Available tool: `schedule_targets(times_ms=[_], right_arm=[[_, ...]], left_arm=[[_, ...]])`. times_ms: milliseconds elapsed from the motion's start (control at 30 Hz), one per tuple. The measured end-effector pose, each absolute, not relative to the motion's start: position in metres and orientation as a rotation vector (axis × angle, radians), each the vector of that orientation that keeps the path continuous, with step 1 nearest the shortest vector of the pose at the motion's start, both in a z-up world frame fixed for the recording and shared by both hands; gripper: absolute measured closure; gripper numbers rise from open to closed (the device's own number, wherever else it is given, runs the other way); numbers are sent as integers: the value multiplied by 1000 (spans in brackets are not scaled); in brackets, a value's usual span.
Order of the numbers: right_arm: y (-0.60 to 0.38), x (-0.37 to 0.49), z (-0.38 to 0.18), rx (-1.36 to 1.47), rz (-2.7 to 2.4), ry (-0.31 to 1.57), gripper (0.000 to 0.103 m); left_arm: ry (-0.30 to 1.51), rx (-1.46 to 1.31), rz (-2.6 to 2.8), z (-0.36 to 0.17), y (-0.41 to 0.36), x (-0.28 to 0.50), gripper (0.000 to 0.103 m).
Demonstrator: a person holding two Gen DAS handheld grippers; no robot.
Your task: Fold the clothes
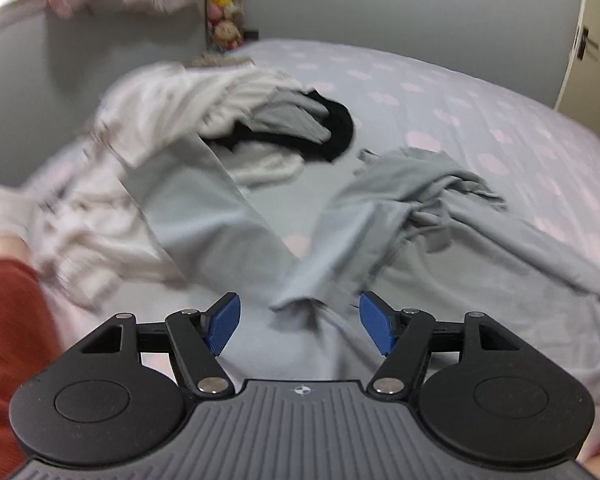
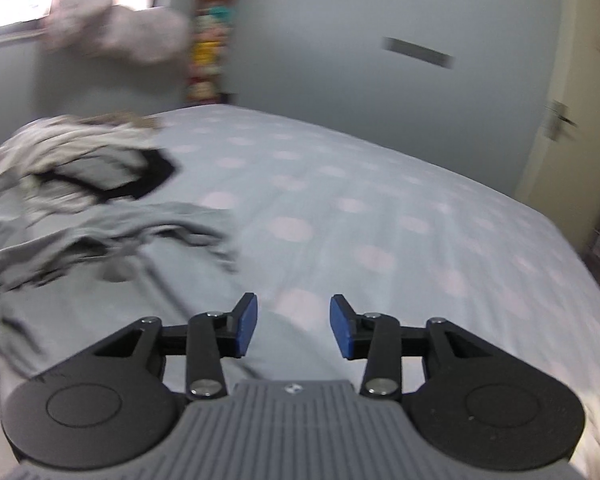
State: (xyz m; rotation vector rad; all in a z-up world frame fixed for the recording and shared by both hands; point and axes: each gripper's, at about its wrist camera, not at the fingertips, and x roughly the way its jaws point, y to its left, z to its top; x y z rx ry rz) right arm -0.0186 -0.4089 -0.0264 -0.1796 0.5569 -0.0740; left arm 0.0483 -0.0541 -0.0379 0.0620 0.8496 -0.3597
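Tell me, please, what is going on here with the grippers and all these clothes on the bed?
A person is sorting laundry on a bed with two handheld grippers. Both the left gripper and the right gripper are open and hold nothing. A grey garment lies crumpled and unfolded ahead of the left one, with a heap of white and black clothes beyond it. No folding shows yet.

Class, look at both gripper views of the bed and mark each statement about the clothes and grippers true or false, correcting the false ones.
1. The left gripper is shut on the grey garment. False: its jaws stand open, cloth below them.
2. A black garment lies in the pile of clothes. True.
3. The bedsheet is plain white. False: pale blue with pink dots.
4. The right gripper holds nothing. True.
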Motion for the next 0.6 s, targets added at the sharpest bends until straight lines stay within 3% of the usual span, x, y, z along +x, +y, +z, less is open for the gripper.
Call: schedule_targets(times_ms=[300, 600], right_arm=[[-318, 41, -57, -387, 307, 560, 52], [-263, 89, -86, -637, 560, 572, 39]], left_arm=[[1001, -21, -392, -70, -65, 70, 41], [1077, -50, -382, -94, -64, 88, 54]])
